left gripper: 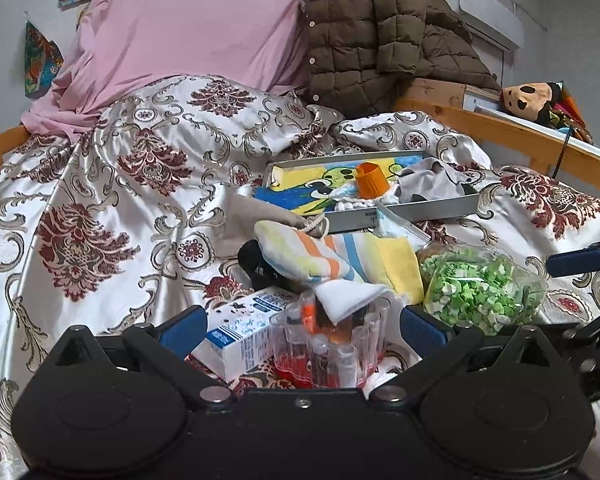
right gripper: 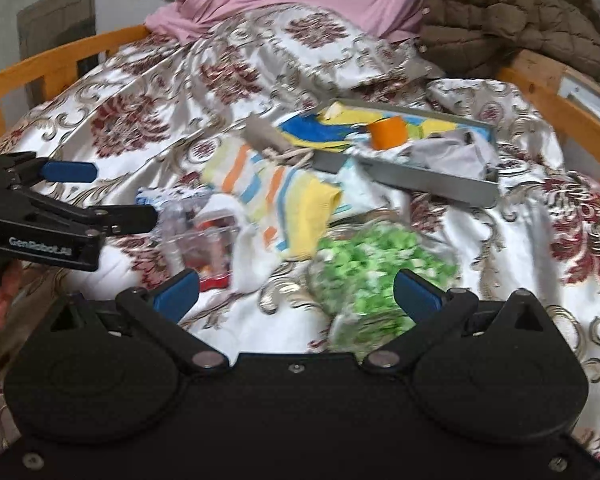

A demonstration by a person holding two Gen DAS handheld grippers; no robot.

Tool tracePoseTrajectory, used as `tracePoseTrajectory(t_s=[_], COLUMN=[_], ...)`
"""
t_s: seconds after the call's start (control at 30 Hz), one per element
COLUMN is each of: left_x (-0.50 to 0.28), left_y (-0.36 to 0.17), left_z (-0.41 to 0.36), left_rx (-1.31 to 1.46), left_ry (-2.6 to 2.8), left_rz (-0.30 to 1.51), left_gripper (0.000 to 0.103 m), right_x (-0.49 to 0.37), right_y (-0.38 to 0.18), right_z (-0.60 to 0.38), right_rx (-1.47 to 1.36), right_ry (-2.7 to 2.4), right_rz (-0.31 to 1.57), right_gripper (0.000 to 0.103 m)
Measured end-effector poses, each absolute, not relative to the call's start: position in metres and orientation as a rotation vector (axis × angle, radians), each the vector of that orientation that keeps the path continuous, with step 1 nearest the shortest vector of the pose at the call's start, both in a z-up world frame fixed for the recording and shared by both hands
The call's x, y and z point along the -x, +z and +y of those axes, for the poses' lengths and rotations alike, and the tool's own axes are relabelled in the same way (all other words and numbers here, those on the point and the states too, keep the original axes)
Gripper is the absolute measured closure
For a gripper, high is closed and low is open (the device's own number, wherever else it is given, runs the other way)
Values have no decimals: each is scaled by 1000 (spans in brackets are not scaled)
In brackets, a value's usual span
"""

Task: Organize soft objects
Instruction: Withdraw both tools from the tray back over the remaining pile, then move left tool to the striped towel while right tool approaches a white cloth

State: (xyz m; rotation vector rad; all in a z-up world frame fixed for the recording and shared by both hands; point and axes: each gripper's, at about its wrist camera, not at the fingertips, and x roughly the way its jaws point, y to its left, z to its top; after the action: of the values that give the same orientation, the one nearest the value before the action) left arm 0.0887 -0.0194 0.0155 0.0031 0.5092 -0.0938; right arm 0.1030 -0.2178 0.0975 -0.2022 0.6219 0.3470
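both the left gripper (left gripper: 298,326) and right gripper (right gripper: 296,294) hover low, jaws spread wide.

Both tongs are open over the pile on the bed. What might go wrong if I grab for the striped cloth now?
1. The striped cloth drapes into the clear plastic cup between the left tongs; pulling it may tip the cup.
2. The bag of green pieces lies between the right tongs; closing could catch it instead.
3. The satin bedspread looks slick and rumpled, so the metal tray may slide.
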Motion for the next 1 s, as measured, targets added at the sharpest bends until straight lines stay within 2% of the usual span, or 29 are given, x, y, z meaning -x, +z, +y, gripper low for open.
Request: tracePoseTrajectory(t_s=[0.43,1.0], left_x=[-90,-99], left_y=[14,13], left_z=[-18,-19], left_rx=[-2,-28], left_ry=[-96,-105], left_rz=[512,497], left_gripper=[1,1], right_x=[-112,-124], right_y=[96,80], right_z=[-186,-201], right_rx=[202,190], right_ry=[414,398], right_rz=[631,665], right_gripper=[1,1])
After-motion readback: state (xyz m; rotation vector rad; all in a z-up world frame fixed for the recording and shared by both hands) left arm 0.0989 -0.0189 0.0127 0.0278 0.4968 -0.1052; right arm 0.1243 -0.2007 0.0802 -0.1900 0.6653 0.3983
